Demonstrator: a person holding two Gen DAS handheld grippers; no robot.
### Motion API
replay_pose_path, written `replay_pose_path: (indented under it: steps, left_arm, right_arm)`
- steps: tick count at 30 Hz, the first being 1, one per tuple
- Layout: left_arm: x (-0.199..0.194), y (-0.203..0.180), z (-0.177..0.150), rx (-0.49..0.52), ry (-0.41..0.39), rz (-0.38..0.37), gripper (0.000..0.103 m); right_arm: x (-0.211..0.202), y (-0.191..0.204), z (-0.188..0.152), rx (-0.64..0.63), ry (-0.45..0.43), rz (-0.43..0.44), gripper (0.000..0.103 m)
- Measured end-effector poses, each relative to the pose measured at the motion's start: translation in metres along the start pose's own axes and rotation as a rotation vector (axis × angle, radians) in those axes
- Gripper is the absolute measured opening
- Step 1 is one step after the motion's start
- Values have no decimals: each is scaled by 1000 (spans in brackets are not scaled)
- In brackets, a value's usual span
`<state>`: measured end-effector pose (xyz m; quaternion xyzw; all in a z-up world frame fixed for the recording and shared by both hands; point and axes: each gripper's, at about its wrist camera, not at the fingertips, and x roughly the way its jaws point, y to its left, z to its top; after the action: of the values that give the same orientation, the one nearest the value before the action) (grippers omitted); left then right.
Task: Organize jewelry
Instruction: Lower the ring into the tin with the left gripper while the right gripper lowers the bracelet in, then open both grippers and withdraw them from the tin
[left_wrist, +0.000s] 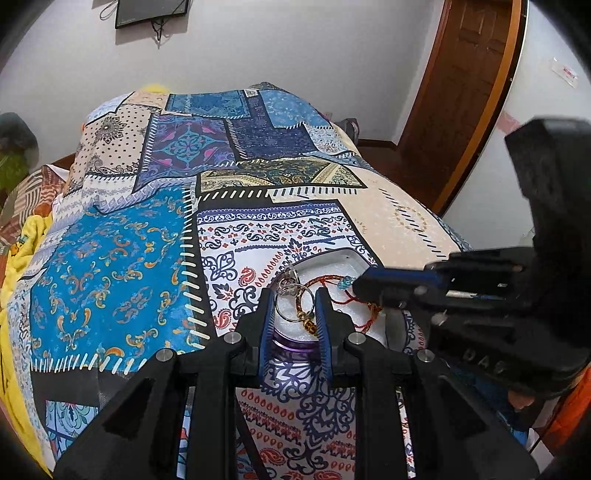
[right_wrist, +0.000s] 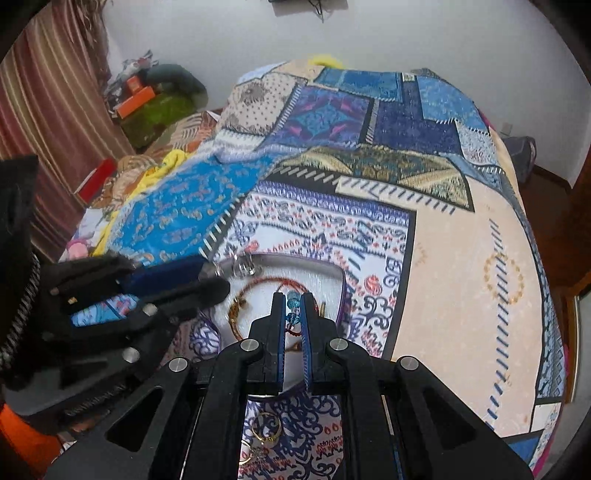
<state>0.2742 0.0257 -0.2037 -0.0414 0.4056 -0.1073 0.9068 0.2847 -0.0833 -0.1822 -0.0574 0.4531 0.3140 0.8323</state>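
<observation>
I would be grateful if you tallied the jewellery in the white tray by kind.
Bracelets: 2, a braided bracelet and a beaded red cord bracelet
Silver rings: 2
Gold ring with charm: 1
Total: 5

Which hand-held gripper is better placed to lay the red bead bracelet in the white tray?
Right. The right hand-held gripper has blue beads of the bracelet between its fingers above the tray; the left hand-held gripper frames the rings.
</observation>
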Motion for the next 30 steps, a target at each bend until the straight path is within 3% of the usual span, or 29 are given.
replay_pose_path:
  steps: [6, 16, 30]
  left_arm:
    - [0, -2, 1, 12, 4, 11, 21]
    - [-22, -4, 3, 5, -27, 19, 21]
    - [-63, -14, -2, 18, -69, 56, 22]
  right_arm:
    - [-1, 4, -5, -38, 14, -5, 7]
    - [-5, 13, -5, -108, 5, -85, 9]
    - [-41, 22, -8, -101, -57, -117, 20]
